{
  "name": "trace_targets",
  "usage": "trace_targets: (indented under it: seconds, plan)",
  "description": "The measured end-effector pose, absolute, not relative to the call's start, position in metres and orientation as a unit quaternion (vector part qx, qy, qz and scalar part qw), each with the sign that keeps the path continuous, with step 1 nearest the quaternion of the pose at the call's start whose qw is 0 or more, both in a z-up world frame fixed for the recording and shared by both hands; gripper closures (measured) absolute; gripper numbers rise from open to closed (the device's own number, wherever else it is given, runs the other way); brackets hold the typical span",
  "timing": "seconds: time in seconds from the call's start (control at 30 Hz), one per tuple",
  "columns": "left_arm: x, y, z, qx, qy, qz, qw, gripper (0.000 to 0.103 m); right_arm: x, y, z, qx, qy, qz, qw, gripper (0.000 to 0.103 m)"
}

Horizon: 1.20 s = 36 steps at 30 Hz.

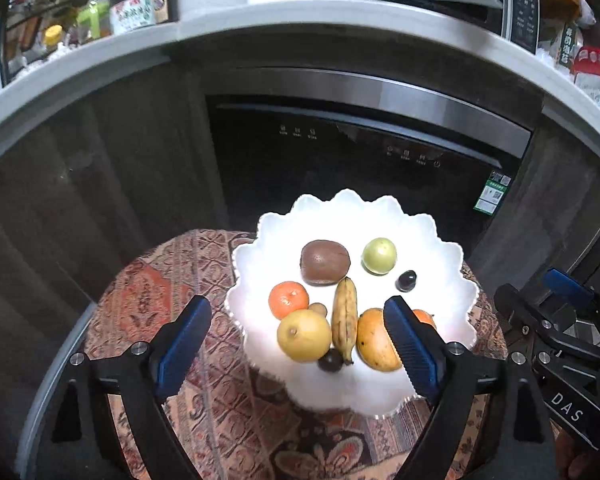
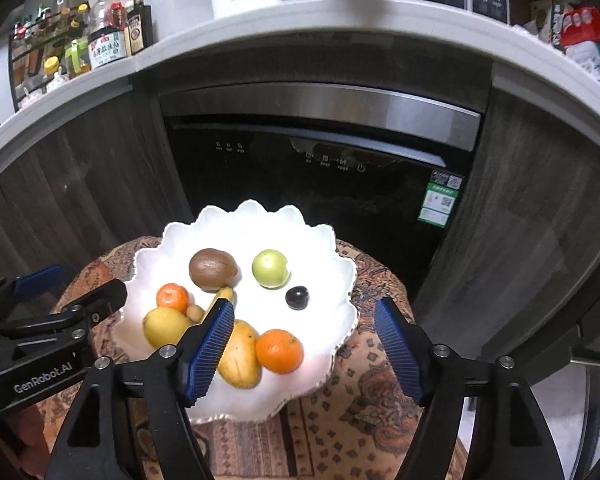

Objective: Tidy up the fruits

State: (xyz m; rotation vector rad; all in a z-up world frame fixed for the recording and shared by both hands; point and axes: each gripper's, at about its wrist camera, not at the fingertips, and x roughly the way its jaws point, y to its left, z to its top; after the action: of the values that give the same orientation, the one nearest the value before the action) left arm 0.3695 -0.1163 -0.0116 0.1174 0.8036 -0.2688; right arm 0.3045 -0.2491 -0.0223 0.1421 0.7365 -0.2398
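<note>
A white scalloped plate (image 1: 340,204) (image 2: 260,210) holds a kiwi (image 1: 325,261), a green round fruit (image 1: 379,255), a dark grape (image 1: 406,281), a tangerine (image 1: 288,299), a lemon (image 1: 304,335), a banana (image 1: 345,318), a mango (image 1: 374,340) and an orange (image 2: 279,350). My left gripper (image 1: 296,306) hovers open above the plate's near left side, nothing between its blue pads. My right gripper (image 2: 304,306) is open too, over the near right side, and its left finger hides part of the banana (image 2: 224,294) and mango (image 2: 240,356).
The plate sits on a small round table under a patterned cloth (image 1: 172,292). Behind it stands a black dishwasher front (image 1: 360,160) below a white counter (image 1: 300,20) with bottles (image 1: 132,4). The other gripper (image 1: 560,320) shows at each view's edge.
</note>
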Motion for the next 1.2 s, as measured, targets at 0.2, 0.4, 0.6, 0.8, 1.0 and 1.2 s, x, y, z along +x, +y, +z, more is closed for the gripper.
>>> trace_targets:
  seconds: [0.2,0.4,0.6,0.8,1.0,1.2]
  plan:
    - [0.339,-0.100,0.007,0.049,0.377,-0.123,0.916,0.013,0.275,-0.235,-0.003,0.064,0.346,-0.120,0.928,0.026]
    - [0.311,-0.087,0.018,0.043,0.367,-0.121,0.921,0.013,0.248,-0.223,0.010,0.062,0.337,-0.121,0.932,0.026]
    - [0.285,-0.074,0.023,0.038,0.360,-0.115,0.925,0.013,0.229,-0.214,0.014,0.063,0.333,-0.121,0.933,0.026]
    - [0.265,-0.063,0.023,0.035,0.357,-0.107,0.927,0.013,0.211,-0.205,0.015,0.060,0.332,-0.117,0.934,0.026]
    - [0.245,-0.054,0.023,0.033,0.358,-0.100,0.928,0.011,0.194,-0.196,0.016,0.058,0.329,-0.112,0.936,0.026]
    - [0.225,-0.047,0.023,0.033,0.354,-0.096,0.930,0.009,0.176,-0.190,0.016,0.057,0.324,-0.111,0.938,0.026]
